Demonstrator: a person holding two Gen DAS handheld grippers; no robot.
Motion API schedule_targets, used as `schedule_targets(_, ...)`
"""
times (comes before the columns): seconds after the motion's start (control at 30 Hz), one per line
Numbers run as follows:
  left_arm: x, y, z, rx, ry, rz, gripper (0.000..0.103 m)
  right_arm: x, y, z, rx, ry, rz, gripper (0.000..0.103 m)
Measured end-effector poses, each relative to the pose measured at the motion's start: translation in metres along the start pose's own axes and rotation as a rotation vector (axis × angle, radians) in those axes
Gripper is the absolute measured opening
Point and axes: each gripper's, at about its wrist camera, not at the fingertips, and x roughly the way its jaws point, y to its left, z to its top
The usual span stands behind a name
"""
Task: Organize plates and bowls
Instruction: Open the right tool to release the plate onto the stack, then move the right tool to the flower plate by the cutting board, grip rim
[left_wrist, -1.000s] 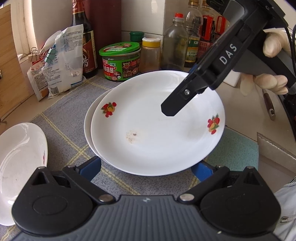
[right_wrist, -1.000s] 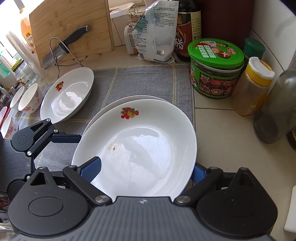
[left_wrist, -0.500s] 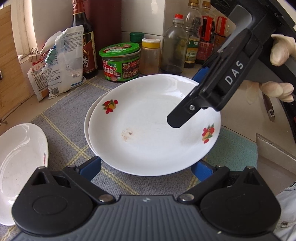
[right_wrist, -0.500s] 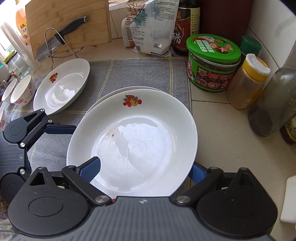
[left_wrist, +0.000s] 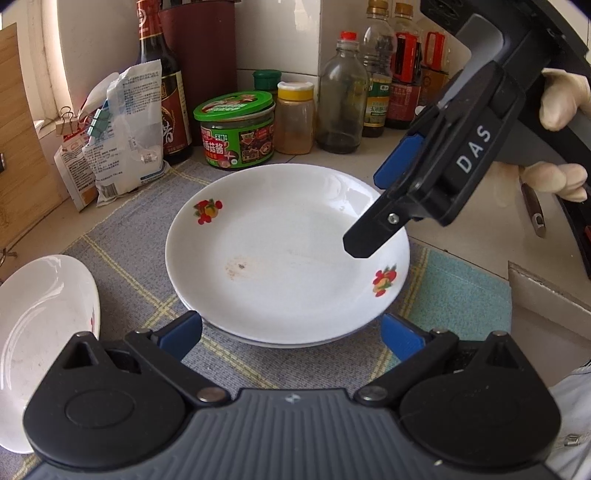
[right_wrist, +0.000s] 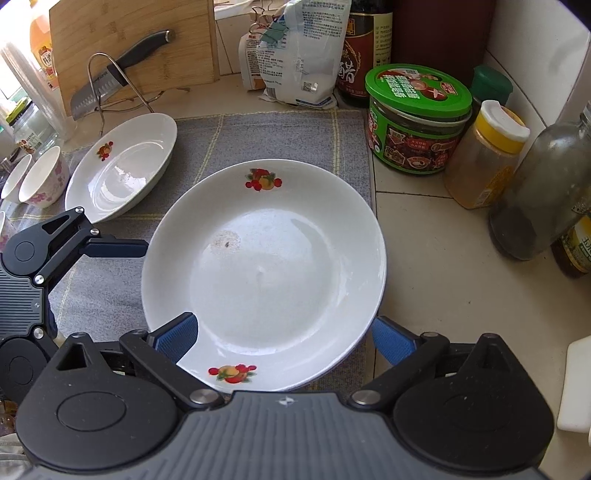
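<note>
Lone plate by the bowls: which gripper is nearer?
Left. The left gripper sits just beside the lone plate, at the stack's left edge. The right gripper hangs open over the stack's near rim, farther from that plate.

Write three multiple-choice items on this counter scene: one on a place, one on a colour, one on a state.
1. Where does the top plate lie?
A. on another plate
B. on the cutting board
C. inside a bowl

2. What colour is the sauce jar's lid?
A. red
B. green
C. white

3. How do the right tongs stand?
A. shut on the plate
B. shut on a bowl
C. open, holding nothing

A: a second rim shows under it, left view.
B: the lid is green.
C: the pads stand wide apart, either side of the plate's near rim, having just opened further.
</note>
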Motion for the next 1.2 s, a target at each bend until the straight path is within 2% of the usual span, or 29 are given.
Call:
schedule_targets(0.2, -0.012, 0.003, 0.000, -0.009, -0.037, 0.031, 0.102, -0.013, 0.010, 0.002, -0.057, -0.079, 0.005, 0.103)
schedule_targets(0.43, -0.039, 0.014, -0.006, -0.061, -0.113, 0.145, 0.102, -0.021, 0.030, 0.006, -0.140, -0.175, 0.013, 0.103)
schedule_targets(0.63, -0.062, 0.021, -0.015, -0.123, -0.145, 0.223, 0.102, -0.018, 0.050, 0.014, -0.187, -0.187, 0.052, 0.103)
schedule_targets(0.83, -0.081, 0.035, -0.029, -0.264, -0.162, 0.330, 0.102, -0.009, 0.066, 0.023, -0.244, -0.198, 0.089, 0.103)
schedule_targets(0.97, -0.083, 0.047, -0.042, -0.384, -0.141, 0.425, 0.102, -0.001, 0.075, 0.031, -0.288, -0.201, 0.129, 0.103)
schedule_targets(1.03, -0.079, 0.054, -0.049, -0.448, -0.096, 0.480, 0.102, 0.003, 0.082, 0.036, -0.319, -0.201, 0.154, 0.103)
schedule_targets(1.2, -0.074, 0.068, -0.070, -0.529, -0.030, 0.533, 0.102, 0.009, 0.100, 0.046, -0.389, -0.208, 0.193, 0.103)
